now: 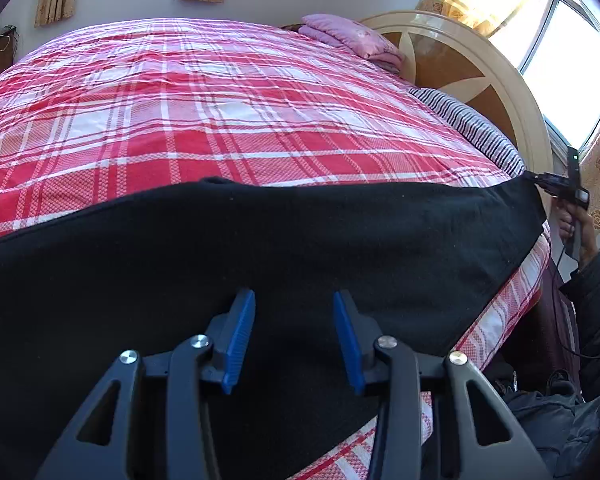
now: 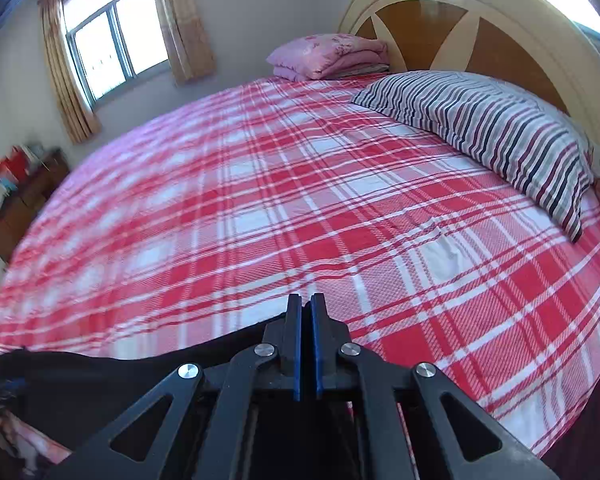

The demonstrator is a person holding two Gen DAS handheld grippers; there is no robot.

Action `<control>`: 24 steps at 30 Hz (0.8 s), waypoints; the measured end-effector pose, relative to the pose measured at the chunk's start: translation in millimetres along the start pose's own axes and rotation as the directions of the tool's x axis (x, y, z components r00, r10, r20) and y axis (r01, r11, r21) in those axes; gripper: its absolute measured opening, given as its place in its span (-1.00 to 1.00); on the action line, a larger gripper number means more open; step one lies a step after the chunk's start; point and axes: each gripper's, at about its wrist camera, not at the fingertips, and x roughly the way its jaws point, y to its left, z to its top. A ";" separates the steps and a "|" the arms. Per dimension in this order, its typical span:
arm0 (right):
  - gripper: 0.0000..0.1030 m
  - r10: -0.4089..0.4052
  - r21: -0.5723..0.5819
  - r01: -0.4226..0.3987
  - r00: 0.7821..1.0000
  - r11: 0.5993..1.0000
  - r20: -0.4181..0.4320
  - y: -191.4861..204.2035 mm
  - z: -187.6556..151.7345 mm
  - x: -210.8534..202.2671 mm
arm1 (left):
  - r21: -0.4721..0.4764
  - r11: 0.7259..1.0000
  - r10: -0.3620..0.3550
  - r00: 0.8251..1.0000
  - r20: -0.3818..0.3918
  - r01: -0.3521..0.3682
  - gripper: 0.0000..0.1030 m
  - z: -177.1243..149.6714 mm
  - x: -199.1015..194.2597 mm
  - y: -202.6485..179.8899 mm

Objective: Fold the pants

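Note:
Black pants [image 1: 260, 248] lie spread along the near edge of the bed with the red plaid sheet [image 1: 220, 112]. My left gripper [image 1: 294, 312] is open, its blue pads [image 1: 240, 340] hovering just over the black cloth. My right gripper [image 2: 306, 316] is shut on a corner of the pants [image 2: 100, 376]; in the left wrist view it shows at the far right [image 1: 540, 180], pinching the cloth's corner and holding it taut.
A striped pillow [image 2: 500, 132] and a folded pink blanket [image 2: 328, 56] lie by the rounded headboard [image 2: 440, 28]. A wooden nightstand [image 2: 24, 204] stands at the left. The plaid sheet [image 2: 260, 200] stretches beyond the pants. The person's dark clothing [image 1: 580, 400] is at the lower right.

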 end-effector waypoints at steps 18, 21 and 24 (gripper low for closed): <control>0.24 0.129 0.055 -0.128 0.992 0.990 -0.011 35.7 -74.5 -69.8 | 0.119 0.992 0.039 0.999 -0.025 -0.035 0.10 -16.5 -11.1 -26.4; 0.21 0.188 -0.055 -0.190 0.981 0.980 -0.051 75.3 -86.4 -61.7 | 0.145 0.988 0.052 0.998 -0.040 -0.046 0.15 -25.5 -7.0 -28.1; 0.04 0.139 -0.247 -0.163 0.984 0.955 -0.113 121.7 -102.8 -50.6 | 0.162 0.985 0.063 0.997 -0.034 -0.056 0.15 -27.8 -9.3 -31.2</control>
